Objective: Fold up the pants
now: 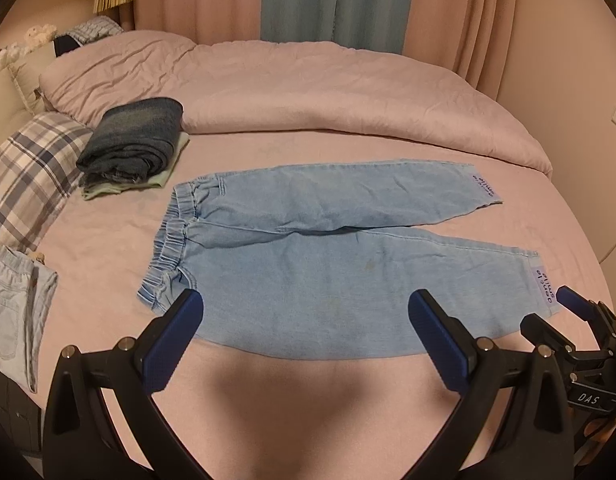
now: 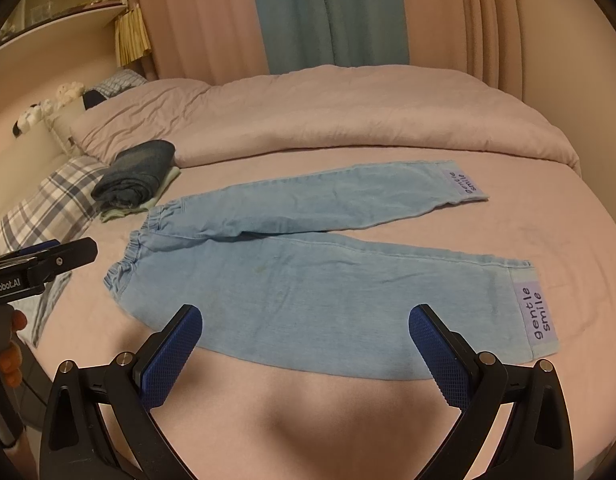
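The pants (image 1: 328, 256) lie flat on the bed (image 1: 308, 400), legs splayed in a V. Left gripper (image 1: 306, 332) and right gripper (image 2: 306, 344) hover at the near edge, jaws wide open, empty. Risk: pinching only 1 fabric layer would skew the fold.

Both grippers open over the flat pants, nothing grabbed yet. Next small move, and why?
Probably lower the left gripper onto the near waistband corner and close. The pants lie flat and unfolded with legs spread, and both it and the right gripper are open and empty, so no fold can begin until an edge is pinched.
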`<state>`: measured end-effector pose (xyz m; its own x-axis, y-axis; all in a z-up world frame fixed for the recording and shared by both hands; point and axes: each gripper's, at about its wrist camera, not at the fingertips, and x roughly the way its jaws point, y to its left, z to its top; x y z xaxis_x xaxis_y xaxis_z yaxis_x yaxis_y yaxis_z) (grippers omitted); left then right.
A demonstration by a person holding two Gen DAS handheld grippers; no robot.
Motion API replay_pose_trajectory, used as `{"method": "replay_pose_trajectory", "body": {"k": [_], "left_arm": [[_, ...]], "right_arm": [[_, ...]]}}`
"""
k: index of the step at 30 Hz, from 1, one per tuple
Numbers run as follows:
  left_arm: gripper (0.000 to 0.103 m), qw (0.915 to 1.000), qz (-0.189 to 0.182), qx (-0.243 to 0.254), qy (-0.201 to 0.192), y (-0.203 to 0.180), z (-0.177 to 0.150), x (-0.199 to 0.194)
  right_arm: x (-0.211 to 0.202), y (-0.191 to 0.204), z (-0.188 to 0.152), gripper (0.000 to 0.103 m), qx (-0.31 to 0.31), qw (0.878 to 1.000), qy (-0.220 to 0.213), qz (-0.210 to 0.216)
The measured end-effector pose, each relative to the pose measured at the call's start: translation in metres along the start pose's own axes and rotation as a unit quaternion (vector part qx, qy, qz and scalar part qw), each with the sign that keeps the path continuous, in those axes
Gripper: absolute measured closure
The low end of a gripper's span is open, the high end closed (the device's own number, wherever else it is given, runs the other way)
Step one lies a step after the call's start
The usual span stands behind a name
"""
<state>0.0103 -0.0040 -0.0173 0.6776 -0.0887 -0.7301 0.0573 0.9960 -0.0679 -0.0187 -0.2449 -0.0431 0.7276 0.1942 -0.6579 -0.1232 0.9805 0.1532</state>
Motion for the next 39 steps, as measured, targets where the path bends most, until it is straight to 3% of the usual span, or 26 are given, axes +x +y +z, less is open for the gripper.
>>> {"method": "replay_pose_trajectory", "body": {"k": [4, 9, 14, 17, 20, 25, 27, 28, 29, 30, 31, 32, 34, 38, 39], "left_arm": [[0.0, 0.9991, -0.027, -0.028, 0.017, 0.012, -0.002, 0.017], [0.001, 0.991, -0.025, -0.114, 0.065, 0.055, -0.015, 0.063], [0.001, 0.9715, 0.009, -0.21, 0.109, 0.116, -0.042, 0.103], [0.001, 0.9521, 0.002, -0.275, 0.134, 0.15, -0.058, 0.123], [0.001, 0.941, -0.027, -0.309, 0.134, 0.165, -0.063, 0.135], [0.004, 0.9446, -0.026, -0.312, 0.1, 0.17, -0.05, 0.145], [0.018, 0.9442, -0.02, -0.317, 0.088, 0.176, -0.045, 0.15], [0.04, 0.9448, -0.015, -0.316, 0.087, 0.179, -0.043, 0.152], [0.051, 0.9438, -0.01, -0.318, 0.091, 0.181, -0.041, 0.155], [0.054, 0.9418, -0.013, -0.323, 0.091, 0.184, -0.041, 0.156], [0.068, 0.9391, -0.017, -0.332, 0.088, 0.191, -0.043, 0.155], [0.075, 0.9386, -0.012, -0.334, 0.086, 0.195, -0.045, 0.153], [0.078, 0.9366, -0.028, -0.34, 0.082, 0.201, -0.051, 0.149], [0.082, 0.9451, -0.02, -0.317, 0.075, 0.198, -0.058, 0.134], [0.083, 0.9467, -0.018, -0.314, 0.069, 0.197, -0.059, 0.128]], "right_arm": [[0.01, 0.004, -0.003, 0.0, -0.008, 1.0, 0.01, 0.006], [0.035, 0.023, -0.013, 0.0, -0.047, 0.998, 0.035, 0.03], [0.07, 0.064, -0.035, 0.0, -0.137, 0.987, 0.059, 0.055], [0.093, 0.087, -0.045, 0.0, -0.176, 0.978, 0.076, 0.08], [0.112, 0.114, -0.052, 0.012, -0.228, 0.965, 0.082, 0.099], [0.133, 0.148, -0.059, 0.029, -0.299, 0.945, 0.081, 0.102], [0.139, 0.158, -0.062, 0.047, -0.327, 0.937, 0.075, 0.095], [0.142, 0.161, -0.064, 0.053, -0.334, 0.935, 0.074, 0.092], [0.146, 0.164, -0.064, 0.068, -0.344, 0.931, 0.076, 0.093], [0.149, 0.166, -0.064, 0.075, -0.348, 0.929, 0.078, 0.099], [0.151, 0.168, -0.064, 0.077, -0.35, 0.928, 0.078, 0.104], [0.152, 0.169, -0.062, 0.087, -0.353, 0.926, 0.078, 0.107], [0.149, 0.169, -0.061, 0.092, -0.349, 0.926, 0.081, 0.118], [0.139, 0.165, -0.058, 0.096, -0.33, 0.926, 0.095, 0.155], [0.139, 0.166, -0.059, 0.101, -0.328, 0.925, 0.097, 0.163]]}}
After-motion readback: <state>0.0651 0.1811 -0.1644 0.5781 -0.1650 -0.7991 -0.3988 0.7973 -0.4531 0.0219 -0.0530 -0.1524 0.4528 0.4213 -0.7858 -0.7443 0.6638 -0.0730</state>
